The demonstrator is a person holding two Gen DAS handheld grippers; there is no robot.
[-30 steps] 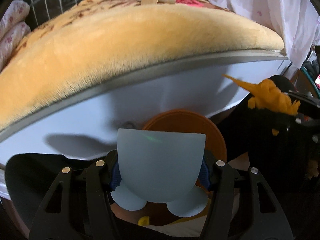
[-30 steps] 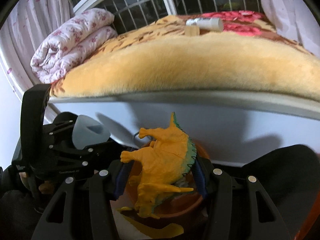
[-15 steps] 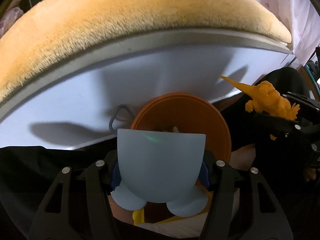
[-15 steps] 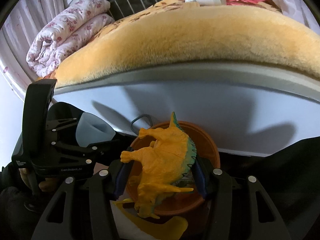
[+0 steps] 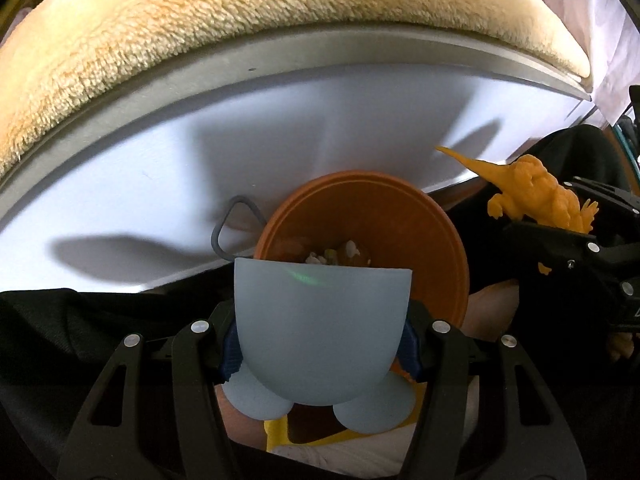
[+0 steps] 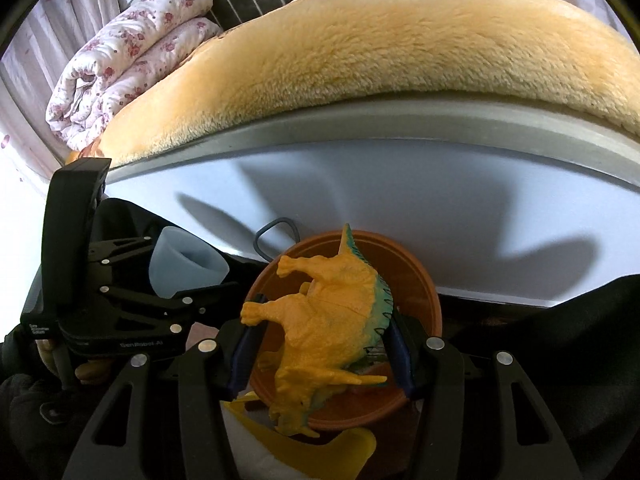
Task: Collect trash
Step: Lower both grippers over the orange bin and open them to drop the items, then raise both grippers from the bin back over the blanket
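Note:
My left gripper (image 5: 320, 354) is shut on a pale blue cup (image 5: 322, 328) and holds it just above the near rim of an orange bin (image 5: 400, 216) that has scraps at its bottom. My right gripper (image 6: 322, 348) is shut on an orange toy dinosaur (image 6: 328, 320) with a green spiny back, held over the same orange bin (image 6: 412, 280). The dinosaur (image 5: 536, 196) also shows at the right of the left wrist view. The left gripper with the blue cup (image 6: 184, 260) shows at the left of the right wrist view.
The bin stands on the floor against a white bed frame (image 5: 160, 160) topped by a fluffy yellow blanket (image 6: 380, 60). A folded floral quilt (image 6: 128, 56) lies at the far left. A grey cable loop (image 5: 236, 224) hangs beside the bin. Something yellow (image 6: 312, 448) lies below the bin.
Both grippers have tilted down and moved nearer to the orange bin, so its inside shows more. Both grips are unchanged.

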